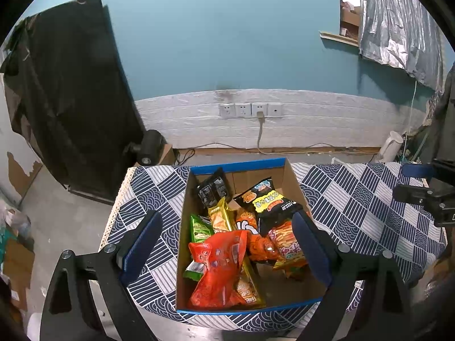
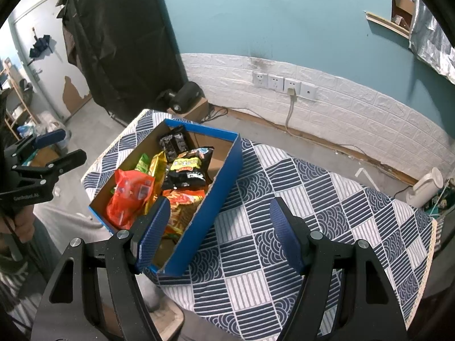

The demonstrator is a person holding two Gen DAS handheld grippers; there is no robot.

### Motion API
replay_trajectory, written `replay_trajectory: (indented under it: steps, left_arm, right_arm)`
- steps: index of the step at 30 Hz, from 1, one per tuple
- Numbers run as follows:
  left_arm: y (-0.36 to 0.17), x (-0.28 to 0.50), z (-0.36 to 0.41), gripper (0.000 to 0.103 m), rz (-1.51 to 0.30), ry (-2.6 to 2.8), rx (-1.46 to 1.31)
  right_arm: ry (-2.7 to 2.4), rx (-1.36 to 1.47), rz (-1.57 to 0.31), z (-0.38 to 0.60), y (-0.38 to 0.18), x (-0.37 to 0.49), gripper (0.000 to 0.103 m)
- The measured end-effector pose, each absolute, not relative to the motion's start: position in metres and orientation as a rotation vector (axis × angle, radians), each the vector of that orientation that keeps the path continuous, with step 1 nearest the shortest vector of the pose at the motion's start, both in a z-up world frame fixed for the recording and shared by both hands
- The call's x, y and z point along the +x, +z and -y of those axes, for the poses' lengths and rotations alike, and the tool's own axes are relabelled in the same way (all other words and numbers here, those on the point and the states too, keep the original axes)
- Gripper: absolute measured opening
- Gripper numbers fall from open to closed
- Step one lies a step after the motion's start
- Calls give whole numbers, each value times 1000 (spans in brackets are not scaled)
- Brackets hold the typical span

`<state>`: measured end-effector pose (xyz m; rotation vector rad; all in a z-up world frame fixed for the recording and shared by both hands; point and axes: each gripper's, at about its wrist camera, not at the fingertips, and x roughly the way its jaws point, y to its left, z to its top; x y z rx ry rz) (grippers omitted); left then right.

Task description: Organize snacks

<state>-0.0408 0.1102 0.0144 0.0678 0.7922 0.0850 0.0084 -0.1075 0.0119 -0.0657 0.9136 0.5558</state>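
Note:
A cardboard box with a blue rim (image 1: 239, 165) (image 2: 221, 187) stands on the table's left part and holds several snack bags. Among them are a red bag (image 1: 219, 270) (image 2: 130, 196), a black bag with a yellow label (image 1: 270, 201) (image 2: 189, 170), small black packets (image 1: 213, 189) (image 2: 173, 142), a green bag (image 1: 200, 228), a yellow bag (image 1: 220, 217) and an orange striped bag (image 1: 287, 244) (image 2: 182, 207). My left gripper (image 1: 227, 244) (image 2: 66, 147) hovers open above the box, holding nothing. My right gripper (image 2: 220, 236) (image 1: 409, 183) is open and empty, over the box's near right corner and the cloth.
A blue and white patterned cloth (image 1: 355, 199) (image 2: 312, 199) covers the table. Behind it are a wall with sockets (image 1: 250, 110), a black draped cabinet (image 1: 71, 99), a black device on a carton (image 2: 184, 96) and a white kettle (image 2: 425, 187) on the floor. A hand (image 2: 25, 224) holds the left gripper.

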Motion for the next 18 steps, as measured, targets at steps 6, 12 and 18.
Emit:
replay_trajectory:
  steps: [6,12,18]
  left_arm:
    - [15,-41,-110,94,-793,83,71]
    - [15,-42,-110,94,-798,81,65]
    - [14,-42,-111,94,-800,78,63]
  right_arm:
    - [558,-65,-914,107,12,8,72]
    - [559,-69,-914,107,12,8,72]
    - [558,-68,-916,107,12,7,72]
